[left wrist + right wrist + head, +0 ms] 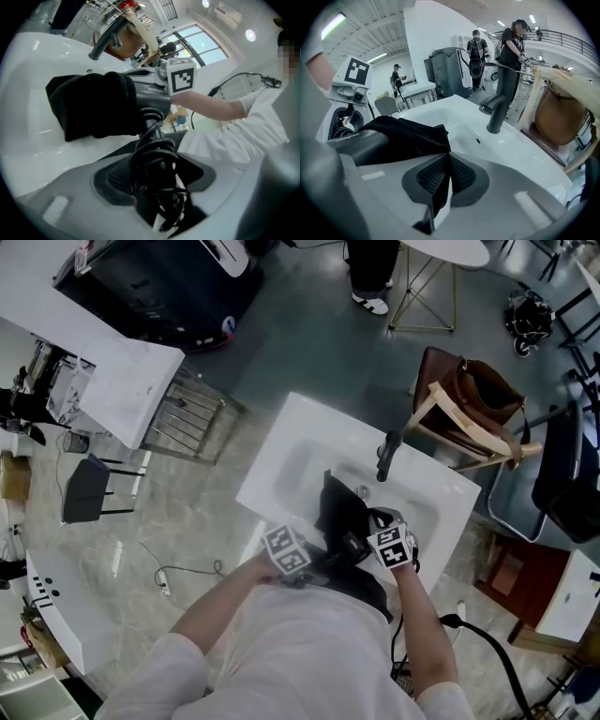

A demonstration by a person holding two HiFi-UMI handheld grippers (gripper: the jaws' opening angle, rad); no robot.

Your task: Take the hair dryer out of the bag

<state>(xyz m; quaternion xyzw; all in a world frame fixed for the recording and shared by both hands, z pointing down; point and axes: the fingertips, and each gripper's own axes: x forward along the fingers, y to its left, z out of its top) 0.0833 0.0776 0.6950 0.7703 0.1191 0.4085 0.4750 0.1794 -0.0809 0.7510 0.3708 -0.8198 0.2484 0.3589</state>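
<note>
**Sink** (pixel 281 460): white surface with a basin. A dark faucet (pixel 387 456) stands at its far edge, and every place below is given from that faucet.

**Bag** (pixel 336 507): black cloth, lying in the basin just on your side of the faucet.

**Hair dryer** (pixel 151 96): dark grey. Its body is partly inside the bag, at the end of the bag farthest from the faucet. The handle end sticks out toward you, with the coiled cord (pixel 157 171) wound on it.

**Left gripper** (pixel 157 161): your fingers stand wide and are clamped on the coiled cord, which fills the gap between the pads. It sits on your side of the faucet, to the faucet's left in the head view.

**Right gripper** (pixel 449 157): your fingers are together, pinching a fold of the bag's black cloth. The faucet stands just beyond it, slightly to the right.

**Brown handbag** (pixel 483 395): rests on a wooden chair frame beyond the faucet to the right, off the sink.
</note>
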